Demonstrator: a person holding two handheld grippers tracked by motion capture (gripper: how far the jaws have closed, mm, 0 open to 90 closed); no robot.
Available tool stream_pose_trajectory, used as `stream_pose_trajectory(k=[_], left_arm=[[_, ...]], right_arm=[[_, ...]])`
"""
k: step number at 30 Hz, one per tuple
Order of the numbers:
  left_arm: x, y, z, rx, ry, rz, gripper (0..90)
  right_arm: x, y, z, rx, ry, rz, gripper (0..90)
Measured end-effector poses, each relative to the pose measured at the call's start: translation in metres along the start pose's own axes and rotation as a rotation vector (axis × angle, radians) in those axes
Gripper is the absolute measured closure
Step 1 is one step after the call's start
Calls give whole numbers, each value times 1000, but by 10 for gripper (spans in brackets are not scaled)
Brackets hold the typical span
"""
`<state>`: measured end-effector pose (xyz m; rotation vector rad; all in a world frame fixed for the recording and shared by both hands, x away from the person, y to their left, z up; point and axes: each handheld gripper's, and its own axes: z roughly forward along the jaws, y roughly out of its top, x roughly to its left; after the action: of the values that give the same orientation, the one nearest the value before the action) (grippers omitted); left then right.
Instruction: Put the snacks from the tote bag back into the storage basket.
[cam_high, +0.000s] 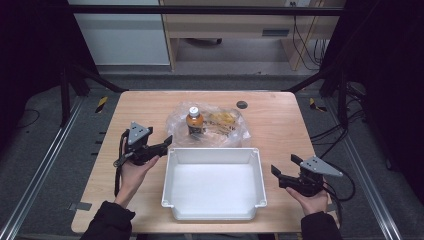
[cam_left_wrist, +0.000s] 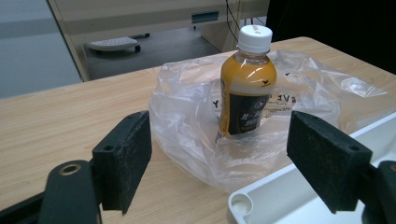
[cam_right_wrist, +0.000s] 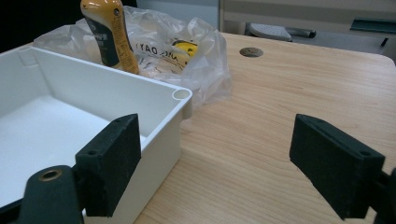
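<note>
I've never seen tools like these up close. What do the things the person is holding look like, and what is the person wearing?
Each hand-held gripper, left and right, is black, with two flat rectangular jaws faced in rough black foam-like pads. A grey three-cornered plate with small holes sits on top of each, and a black cable trails back from the body. The person wears dark long sleeves.

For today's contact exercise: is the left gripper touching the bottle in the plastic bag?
Apart. The left gripper view shows the left gripper with open jaws short of the bottle, with bare bag plastic between.
</note>
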<state>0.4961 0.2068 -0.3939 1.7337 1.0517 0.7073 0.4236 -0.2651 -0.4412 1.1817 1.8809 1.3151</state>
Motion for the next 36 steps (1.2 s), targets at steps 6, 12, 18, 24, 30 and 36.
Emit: stream_pose_trajectory(k=[6, 12, 18, 24, 30, 36], left_arm=[[-4, 8, 3, -8, -12, 10, 224], [-9, 14, 7, -13, -18, 22, 228], [-13, 19, 12, -14, -19, 31, 227], [-18, 27, 19, -19, -11, 50, 227], [-22, 34, 26, -29, -9, 49, 228], [-25, 38, 33, -22, -9, 49, 230]], right_arm=[[1, 0, 1, 2, 2, 2, 168], [1, 1, 2, 5, 7, -1, 167], [2, 1, 3, 5, 9, 1, 168], [2, 1, 4, 9, 10, -3, 172], [3, 0, 4, 11, 11, -3, 173], [3, 0, 5, 17, 14, -6, 174]])
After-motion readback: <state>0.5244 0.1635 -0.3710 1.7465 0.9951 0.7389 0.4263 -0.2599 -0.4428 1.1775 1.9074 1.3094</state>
